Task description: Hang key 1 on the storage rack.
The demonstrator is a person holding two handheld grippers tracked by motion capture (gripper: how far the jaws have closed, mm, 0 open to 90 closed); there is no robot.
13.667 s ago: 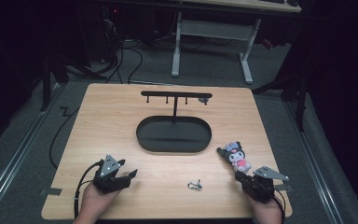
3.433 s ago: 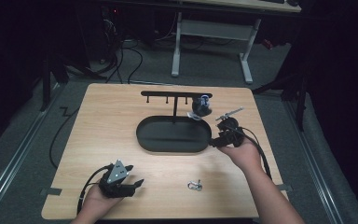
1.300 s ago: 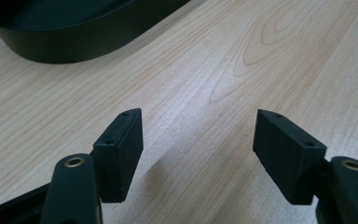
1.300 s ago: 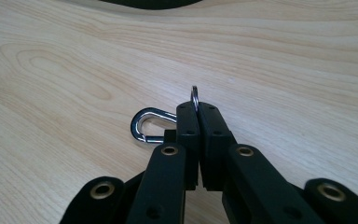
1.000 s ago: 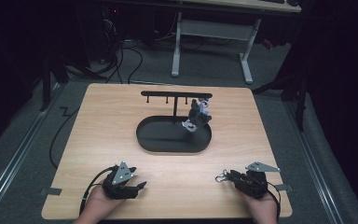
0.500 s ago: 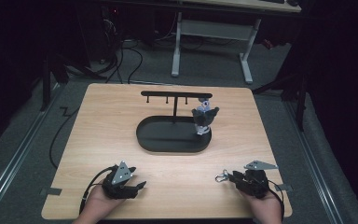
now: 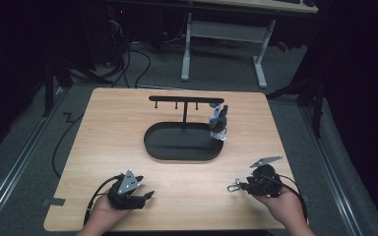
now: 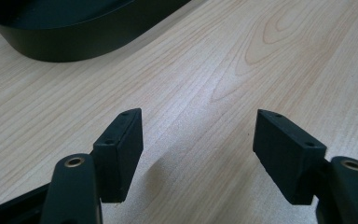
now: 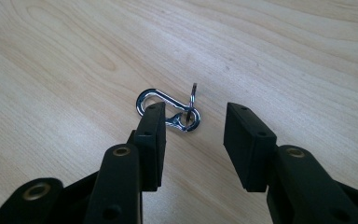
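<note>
Your right gripper (image 7: 244, 186) sits at the near right of the table (image 7: 128, 128), well to the near side of the black oval tray (image 7: 157, 150), and its jaws have just been opening. In the right gripper view (image 9: 193, 128) they stand apart with a clear gap between the pads, and nothing is pinched. The silver clip (image 9: 168, 108) lies on the wood right at the tip of that gripper's left-hand jaw, partly tucked behind the pad, with its small ring (image 9: 193, 95) standing up toward the gap; whether the pad touches the clip cannot be told from here. In the high view the clip (image 7: 234, 187) lies just off the gripper's tips, on the side toward the middle of the table and nearer to you than the tray. Your left gripper (image 7: 145, 196) rests at the near left of the table, also on the near side of the tray, and in the left gripper view (image 8: 198, 149) its jaws are spread wide over bare wood, with the tray's dark wall (image 8: 74, 39) ahead of them. The small plush figure (image 7: 218, 123) hangs from the right end of the black rack (image 7: 184, 100) that rises out of the tray, over the tray's right end.
</note>
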